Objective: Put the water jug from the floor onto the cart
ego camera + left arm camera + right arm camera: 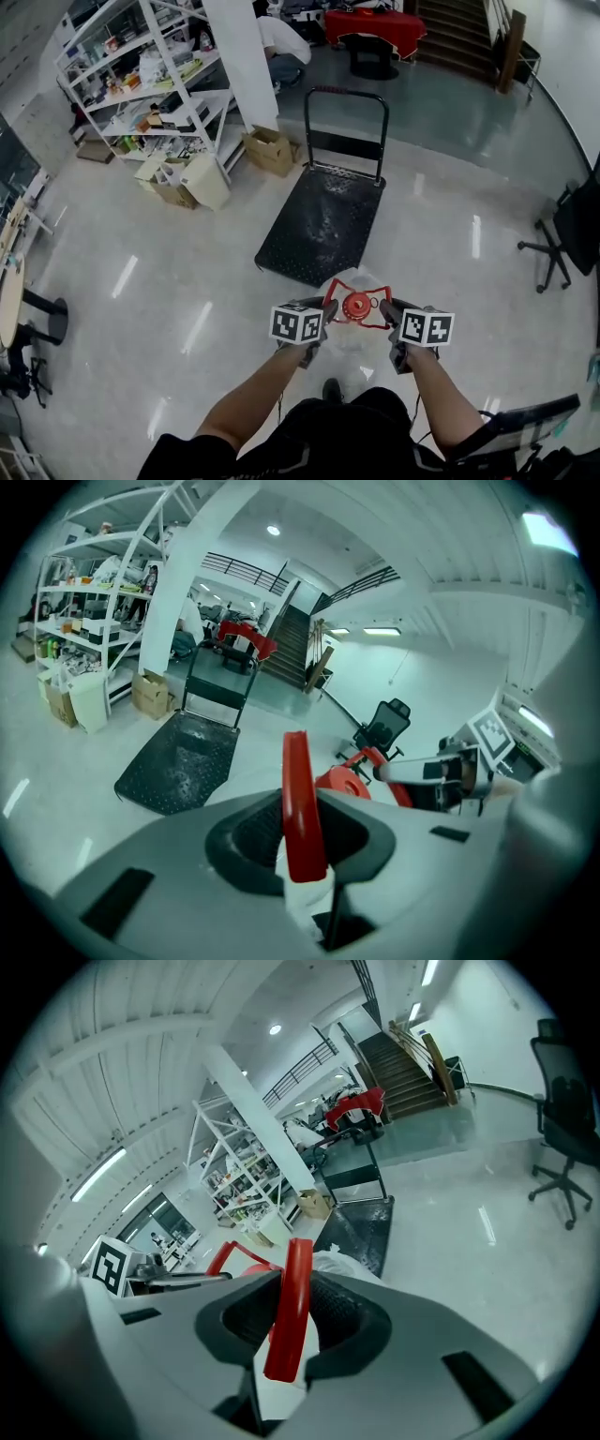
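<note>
Both grippers are clamped: the left gripper (328, 307) on one thin red handle (302, 808), the right gripper (386, 307) on the other handle (289, 1307). The water jug (357, 307) hangs between them, apparently off the floor (169, 281), just short of the black cart (323, 220). Its clear body is probably heavy and sloshing. The handles look thin and bendy, so both grips should stay level.
</note>
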